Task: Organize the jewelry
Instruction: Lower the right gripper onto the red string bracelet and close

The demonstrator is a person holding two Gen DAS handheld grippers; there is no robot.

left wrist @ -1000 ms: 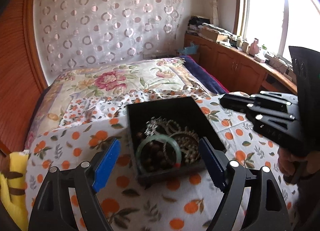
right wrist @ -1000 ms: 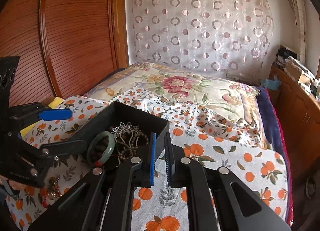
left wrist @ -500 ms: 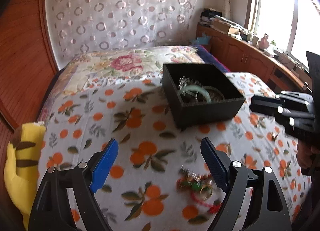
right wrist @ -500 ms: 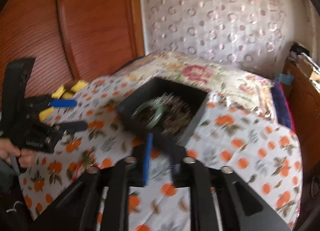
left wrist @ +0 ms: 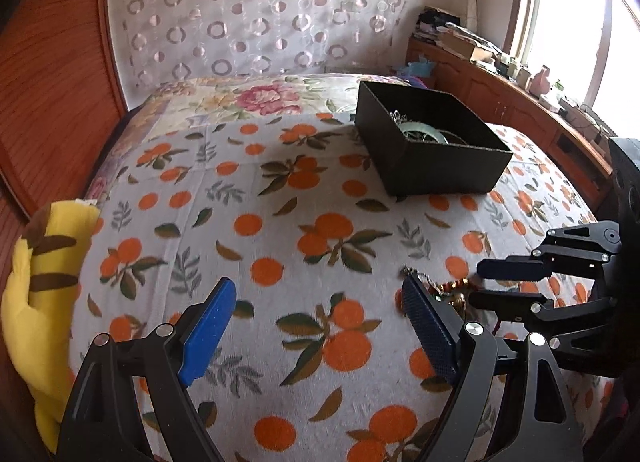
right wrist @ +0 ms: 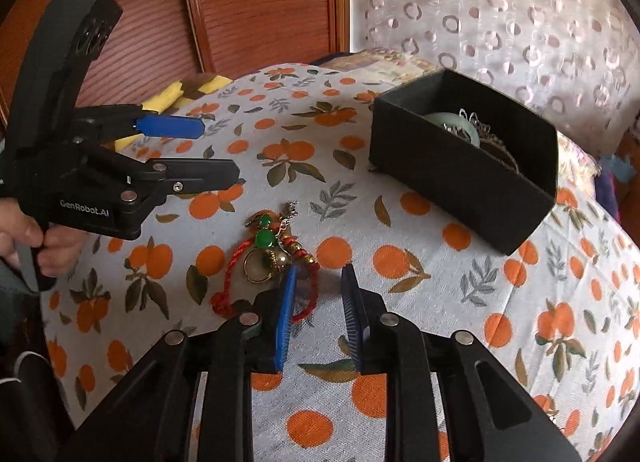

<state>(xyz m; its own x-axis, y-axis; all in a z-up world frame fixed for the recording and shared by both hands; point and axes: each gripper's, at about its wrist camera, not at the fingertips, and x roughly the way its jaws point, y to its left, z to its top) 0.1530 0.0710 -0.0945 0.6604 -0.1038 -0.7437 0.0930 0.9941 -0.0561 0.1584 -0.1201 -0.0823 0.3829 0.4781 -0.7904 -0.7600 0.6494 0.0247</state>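
Both grippers have left the black box [right wrist: 460, 177] for the loose jewelry [right wrist: 268, 258]; right gripper [right wrist: 318, 302] has just parted slightly, empty; left gripper [left wrist: 316, 326] wide open, empty; pickup pending

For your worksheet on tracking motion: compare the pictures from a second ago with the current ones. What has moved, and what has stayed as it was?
Both grippers have drawn back from over the black box toward the loose jewelry pile on the bedspread. The right gripper, almost shut before, has just been opening; its jaws now stand slightly apart beside the pile, holding nothing. The left gripper stays wide open and empty. Box, green bangle and pile have not moved.
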